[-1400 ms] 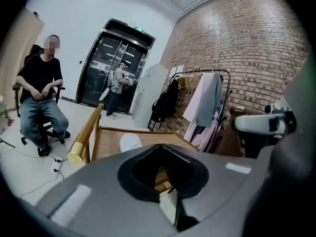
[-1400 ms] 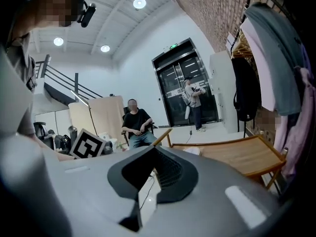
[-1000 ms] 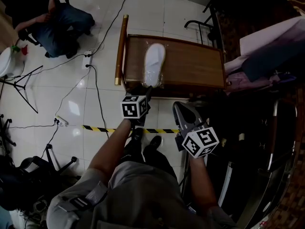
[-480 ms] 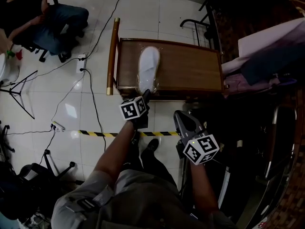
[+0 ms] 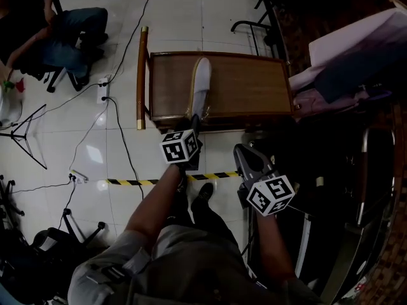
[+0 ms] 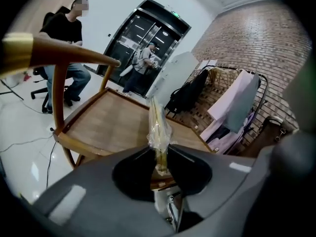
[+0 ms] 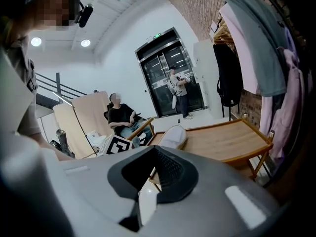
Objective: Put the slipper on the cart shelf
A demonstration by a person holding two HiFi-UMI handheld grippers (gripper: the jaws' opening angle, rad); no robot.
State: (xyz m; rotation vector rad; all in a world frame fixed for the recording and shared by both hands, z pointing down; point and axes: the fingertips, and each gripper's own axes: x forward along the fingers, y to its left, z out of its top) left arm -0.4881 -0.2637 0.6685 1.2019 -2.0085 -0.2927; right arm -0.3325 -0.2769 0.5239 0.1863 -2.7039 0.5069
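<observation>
Head view: left gripper (image 5: 193,121) nips the wrapped slipper (image 5: 201,84) on the cart (image 5: 248,88), upper middle of the frame.

Its jaws are closing on the slipper's near end, and the thin sole edge and clear wrap are pinched between the pads. The slipper is white and stands tipped on its edge on the left half of the cart's wooden top. It looks light, soft and floppy, and the plastic film is likely slick, so a hold on film alone could slide or tear. A pinch through the sole at the heel seems the safer place to take it. Lower right of centre, the right gripper (image 5: 245,156) hangs clear of the cart, its jaws together on nothing. No brand or label can be read on the slipper or the cart. The only printing is the square markers on the gripper cubes.
</observation>
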